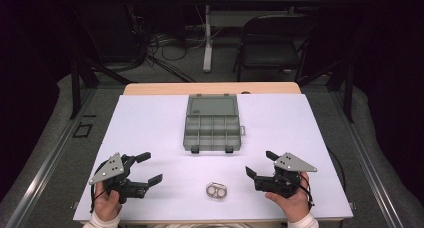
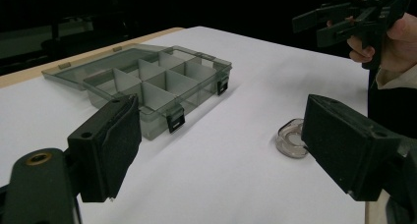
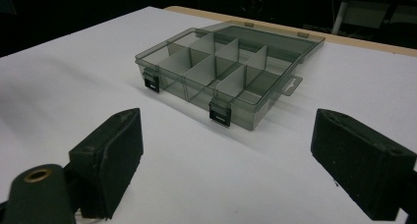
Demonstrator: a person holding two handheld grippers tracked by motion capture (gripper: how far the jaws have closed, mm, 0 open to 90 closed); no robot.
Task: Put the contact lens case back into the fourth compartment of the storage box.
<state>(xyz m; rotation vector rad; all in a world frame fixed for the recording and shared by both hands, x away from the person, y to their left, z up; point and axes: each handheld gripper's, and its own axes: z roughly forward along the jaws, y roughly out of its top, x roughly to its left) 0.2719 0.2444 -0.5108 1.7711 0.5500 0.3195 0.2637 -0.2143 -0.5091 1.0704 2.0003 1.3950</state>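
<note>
My right gripper [image 1: 261,169] hangs just over the sheet with its jaws spread wide and nothing between them; my left gripper [image 1: 147,167] mirrors it, equally wide and equally empty. Between the two, a touch nearer the right one, lies the small clear clip [image 1: 216,190] with two ring-shaped holes, flat on the white sheet [image 1: 150,123] and touched by neither gripper. From my right gripper it sits at about eight o'clock; from the left, at about four. In the left gripper view the clip [image 2: 292,138] rests just beside the right-hand jaw, still apart from it.

Farther out, at twelve o'clock from the clip, stands the grey box [image 1: 213,124], its lid laid back flat and its compartments all bare as far as I can see.

I judge the work hardly begun: the box is ready, but the clip is not yet picked up. What is left is likely the grasp, the carry to a compartment, and the release.
</note>
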